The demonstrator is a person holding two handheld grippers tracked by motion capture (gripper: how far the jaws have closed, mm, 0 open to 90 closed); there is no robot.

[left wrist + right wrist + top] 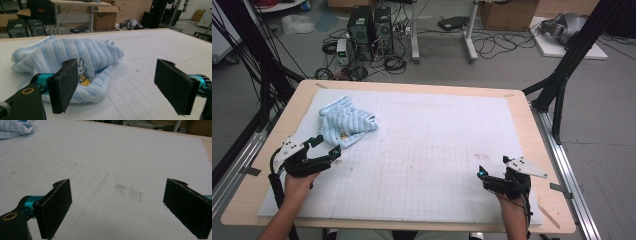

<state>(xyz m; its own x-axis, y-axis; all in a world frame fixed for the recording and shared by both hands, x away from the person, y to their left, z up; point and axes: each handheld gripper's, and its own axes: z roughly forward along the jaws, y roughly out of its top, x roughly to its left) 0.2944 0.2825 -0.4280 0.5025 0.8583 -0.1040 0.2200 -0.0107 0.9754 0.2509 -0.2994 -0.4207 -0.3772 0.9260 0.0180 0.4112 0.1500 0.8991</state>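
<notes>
Blue-and-white striped terry, that's what the towel [346, 124] is, and it's lying crumpled in a loose heap on the white foam mat [442, 125] covering the wooden table [539, 165]. Everything here is easiest to place off that towel, so going with that.

The left gripper [328, 148] is hovering just on the near side of the towel, almost at its edge, with the person's left hand [299, 182] wrapped around the handle. Its jaws are standing spread wide with nothing between them; in the left gripper view the towel [75, 62] is sitting right behind the left gripper [117, 87], and a little cartoon rabbit print [81, 71] is showing on the fold facing the camera. The pads aren't touching the fabric from what can be seen.

The right gripper [493, 169] is sitting well apart from the towel, way over toward the opposite near corner of the mat. Its jaws are also gaping open over bare foam. In the right gripper view the towel [16, 128] is peeking in at the far top corner, and a dark speckled smudge [130, 192] is marking the mat between the right gripper [117, 207] and the far edge.

Beyond the towel, off the table, computer towers [369, 30] and tangled cables are sitting on the floor.
</notes>
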